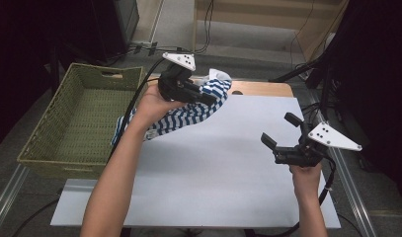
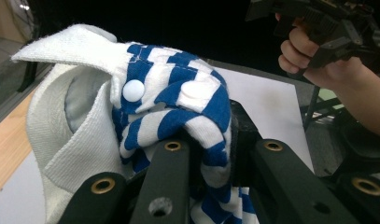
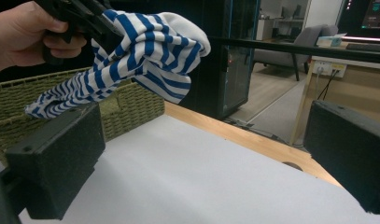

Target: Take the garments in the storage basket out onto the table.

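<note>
Blue-and-white striped garment [image 1: 191, 111] hangs clamped in the left gripper [image 1: 208, 96] beside a green wicker basket [image 1: 45, 136]; right gripper [image 1: 280, 131] gapes wide above the white table [image 1: 213, 173].

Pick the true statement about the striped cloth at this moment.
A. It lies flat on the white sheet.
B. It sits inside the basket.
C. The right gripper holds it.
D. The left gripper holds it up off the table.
D: the left gripper is shut on the striped cloth, which hangs in the air beside the basket, while the right gripper stands open and empty over the white sheet.
</note>
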### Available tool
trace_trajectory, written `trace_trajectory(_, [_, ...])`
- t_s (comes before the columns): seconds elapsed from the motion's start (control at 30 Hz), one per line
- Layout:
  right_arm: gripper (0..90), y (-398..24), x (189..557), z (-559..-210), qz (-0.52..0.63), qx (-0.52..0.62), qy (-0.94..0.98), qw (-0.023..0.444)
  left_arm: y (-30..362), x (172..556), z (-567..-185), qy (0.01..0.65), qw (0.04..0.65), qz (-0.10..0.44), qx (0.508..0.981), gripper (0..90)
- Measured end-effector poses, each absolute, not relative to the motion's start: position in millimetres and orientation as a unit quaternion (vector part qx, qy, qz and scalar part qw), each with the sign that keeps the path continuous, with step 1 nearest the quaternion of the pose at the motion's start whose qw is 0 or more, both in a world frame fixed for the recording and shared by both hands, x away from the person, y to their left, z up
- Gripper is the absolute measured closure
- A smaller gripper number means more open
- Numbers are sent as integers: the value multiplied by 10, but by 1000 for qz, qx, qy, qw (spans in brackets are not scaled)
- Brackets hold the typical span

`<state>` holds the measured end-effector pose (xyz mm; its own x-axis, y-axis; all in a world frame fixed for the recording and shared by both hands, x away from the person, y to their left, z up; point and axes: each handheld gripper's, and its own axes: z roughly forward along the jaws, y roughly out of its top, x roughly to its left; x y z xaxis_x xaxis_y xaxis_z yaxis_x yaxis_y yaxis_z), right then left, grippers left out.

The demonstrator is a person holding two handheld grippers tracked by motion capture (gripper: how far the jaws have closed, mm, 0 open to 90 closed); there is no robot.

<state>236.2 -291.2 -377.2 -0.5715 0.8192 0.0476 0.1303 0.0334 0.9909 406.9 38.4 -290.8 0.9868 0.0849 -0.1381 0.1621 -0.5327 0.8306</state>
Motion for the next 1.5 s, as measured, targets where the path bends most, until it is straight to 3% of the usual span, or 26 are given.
trace_trajectory(0.37, [0, -2965, 2348, -3764, 599, 362, 652, 292, 79, 4141, -2964, 59, 464, -36, 883, 814])
trace_trajectory(0.8, [0, -2974, 2339, -3758, 600, 365, 650, 291, -3, 4234, -3238, 73, 424, -23, 902, 813])
trace_trajectory(1.5, [0, -2975, 2349, -3763, 598, 363, 652, 294, -203, 4229, -3900, 74, 324, -12, 943, 807])
